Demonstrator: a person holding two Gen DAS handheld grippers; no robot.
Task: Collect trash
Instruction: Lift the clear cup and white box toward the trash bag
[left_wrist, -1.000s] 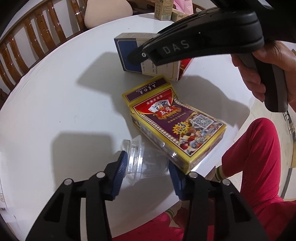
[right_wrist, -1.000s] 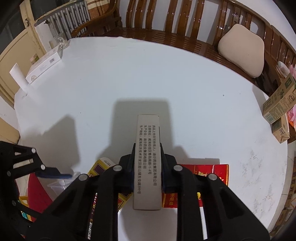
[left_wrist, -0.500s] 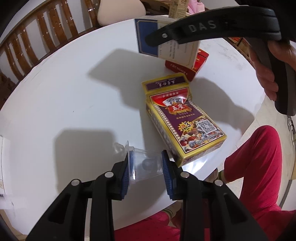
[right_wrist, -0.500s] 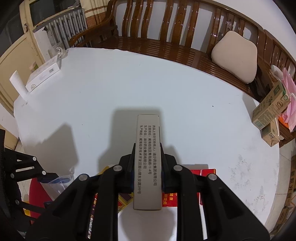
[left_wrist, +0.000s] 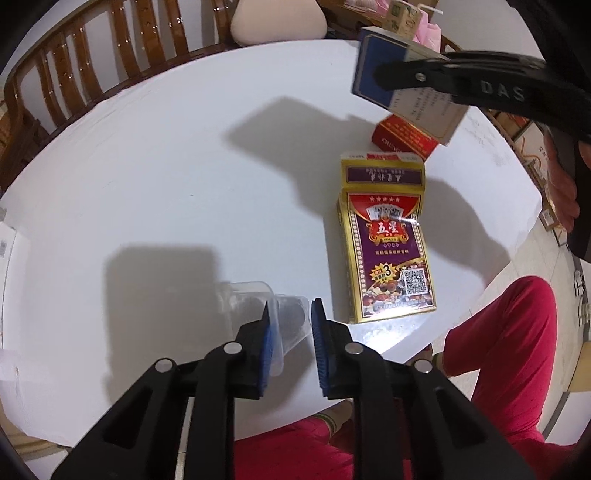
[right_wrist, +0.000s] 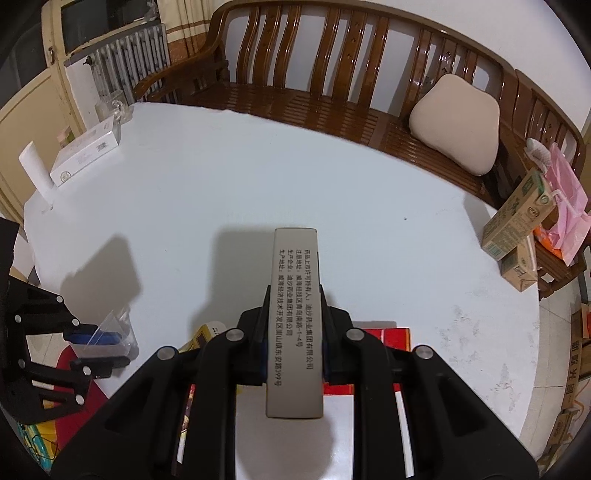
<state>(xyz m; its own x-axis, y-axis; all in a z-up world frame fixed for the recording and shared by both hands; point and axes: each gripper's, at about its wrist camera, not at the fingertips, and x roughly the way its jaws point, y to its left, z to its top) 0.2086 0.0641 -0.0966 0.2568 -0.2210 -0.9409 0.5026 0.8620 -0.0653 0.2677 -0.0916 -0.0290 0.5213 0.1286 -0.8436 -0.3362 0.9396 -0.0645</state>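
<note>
My left gripper (left_wrist: 290, 314) is shut on a clear plastic cup (left_wrist: 288, 319) and holds it squashed above the near edge of the white round table (left_wrist: 166, 166). My right gripper (right_wrist: 293, 295) is shut on a white and blue medicine box (right_wrist: 295, 314) and holds it in the air above the table; the box also shows in the left wrist view (left_wrist: 406, 99). A yellow playing-card box (left_wrist: 386, 243) lies flat on the table. A red cigarette box (left_wrist: 402, 138) lies behind it, under the held box.
A wooden bench (right_wrist: 332, 96) with a beige cushion (right_wrist: 456, 122) curves around the far side. A white carton (right_wrist: 86, 147) and a white tube (right_wrist: 37, 170) stand at the table's left edge. Milk cartons (right_wrist: 517, 221) and a pink bag (right_wrist: 569, 192) sit at the right. The person's red trousers (left_wrist: 498, 350) are below the near edge.
My left gripper closed on the clear cup and lifted it off the table. My right gripper raised the medicine box higher above the table.
</note>
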